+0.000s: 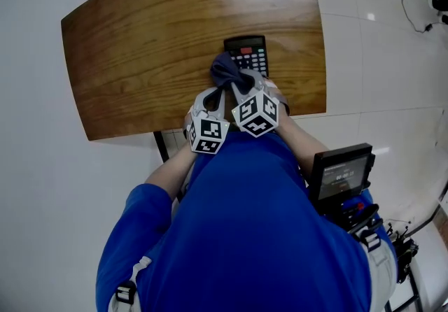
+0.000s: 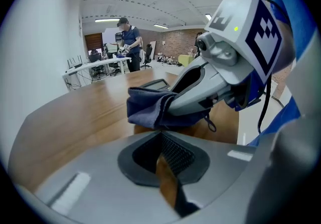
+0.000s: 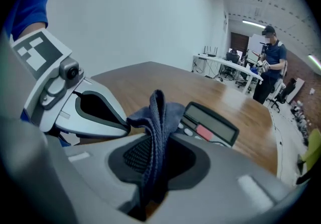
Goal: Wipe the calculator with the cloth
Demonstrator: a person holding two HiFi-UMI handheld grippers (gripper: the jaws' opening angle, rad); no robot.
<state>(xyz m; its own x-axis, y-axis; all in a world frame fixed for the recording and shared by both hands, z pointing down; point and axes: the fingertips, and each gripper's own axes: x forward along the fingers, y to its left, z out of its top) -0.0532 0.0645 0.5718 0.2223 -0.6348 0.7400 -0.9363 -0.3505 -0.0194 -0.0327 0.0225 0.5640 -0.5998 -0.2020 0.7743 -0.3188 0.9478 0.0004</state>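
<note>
Right gripper [image 1: 245, 87] fingers [image 3: 131, 155] pinch cloth [image 1: 225, 69] over calculator [image 1: 246, 50]; left gripper [image 1: 212, 94] alongside, fingers [image 2: 176, 155] closed, empty.

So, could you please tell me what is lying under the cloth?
The near end of the calculator lies under the cloth, which the right gripper pinches. Its display, red key and upper keys show; the lower keys are covered.

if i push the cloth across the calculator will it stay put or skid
The calculator looks thin and lies flat on a glossy table, so it will probably skid unless held. The cloth, pinched in the right tool, bunches in folds, so it is likely floppy and gives little push.
</note>
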